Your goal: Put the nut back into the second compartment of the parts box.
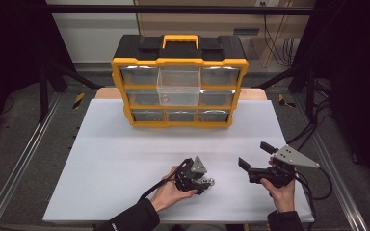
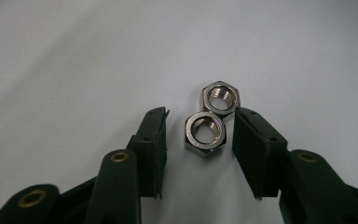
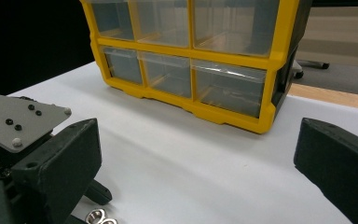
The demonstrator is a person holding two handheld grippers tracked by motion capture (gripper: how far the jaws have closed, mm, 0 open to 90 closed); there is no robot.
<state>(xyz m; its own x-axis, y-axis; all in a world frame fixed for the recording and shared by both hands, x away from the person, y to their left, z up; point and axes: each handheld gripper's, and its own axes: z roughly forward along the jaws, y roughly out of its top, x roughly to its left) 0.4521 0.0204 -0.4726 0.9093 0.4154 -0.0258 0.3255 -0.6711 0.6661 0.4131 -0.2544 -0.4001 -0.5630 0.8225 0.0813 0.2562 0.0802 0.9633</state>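
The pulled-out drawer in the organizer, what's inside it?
The clear drawer juts out of the organizer at the top middle. Through its clear walls nothing shows inside, though glare could hide something small. The two nuts lie on the table between the left gripper's fingers.

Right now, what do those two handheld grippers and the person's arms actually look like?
Both are black. The left gripper has two flat black jaws with brass-coloured rivets, and a black cable trails from it. The right gripper carries a grey three-cornered plate with small dark screws, plus its own black cable. The person wears dark sleeves.
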